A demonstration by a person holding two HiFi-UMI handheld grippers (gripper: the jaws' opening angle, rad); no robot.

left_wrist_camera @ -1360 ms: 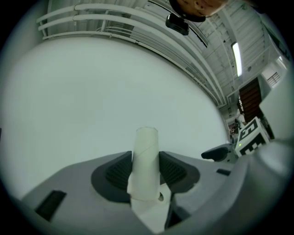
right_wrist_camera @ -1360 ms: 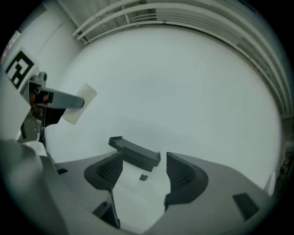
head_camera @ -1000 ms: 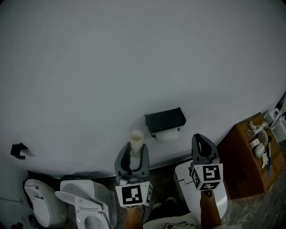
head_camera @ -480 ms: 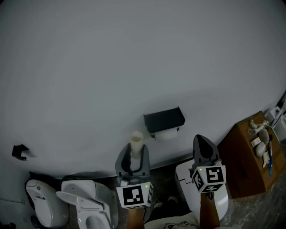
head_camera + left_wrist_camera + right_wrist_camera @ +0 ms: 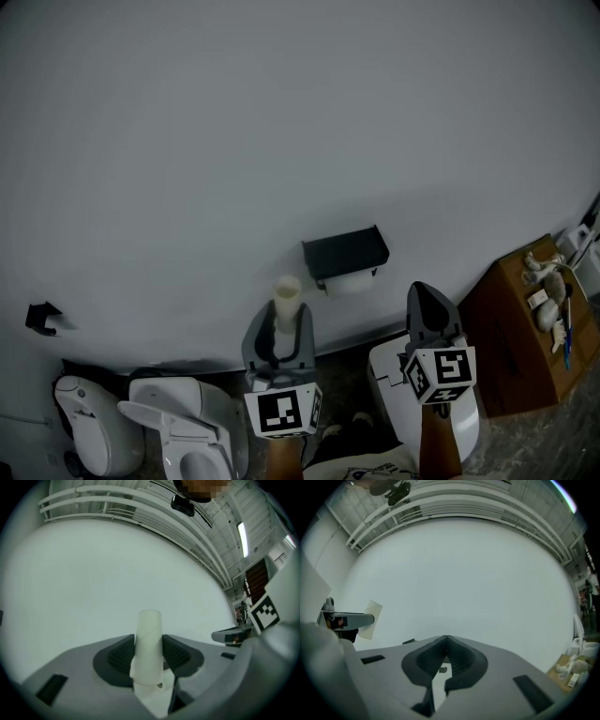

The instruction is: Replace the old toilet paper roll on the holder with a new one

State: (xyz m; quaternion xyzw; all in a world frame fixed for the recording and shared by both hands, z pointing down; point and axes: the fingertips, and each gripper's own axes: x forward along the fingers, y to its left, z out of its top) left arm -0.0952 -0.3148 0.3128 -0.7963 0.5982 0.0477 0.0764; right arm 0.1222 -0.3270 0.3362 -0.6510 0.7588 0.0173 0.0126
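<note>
Left gripper view showed the left tool clamped on a bare cardboard tube, pads pressing on its lower half. The tube stood upright, its open top end rising clear above the jaws. The right tool had its jaws closed together with nothing between them.

Outward from there, the head view placed the black holder on the wall ahead, above and between the two tools and near both. A white roll hung under it with its long axis level along the wall, crosswise to the upright tube. Whether that roll was the fresh one could not be told, and no spare roll showed elsewhere.

Judging by this, the tube looked like the spent core, already off the holder. Any work at the holder would probably fall to the empty right tool, reaching up and to its left.
</note>
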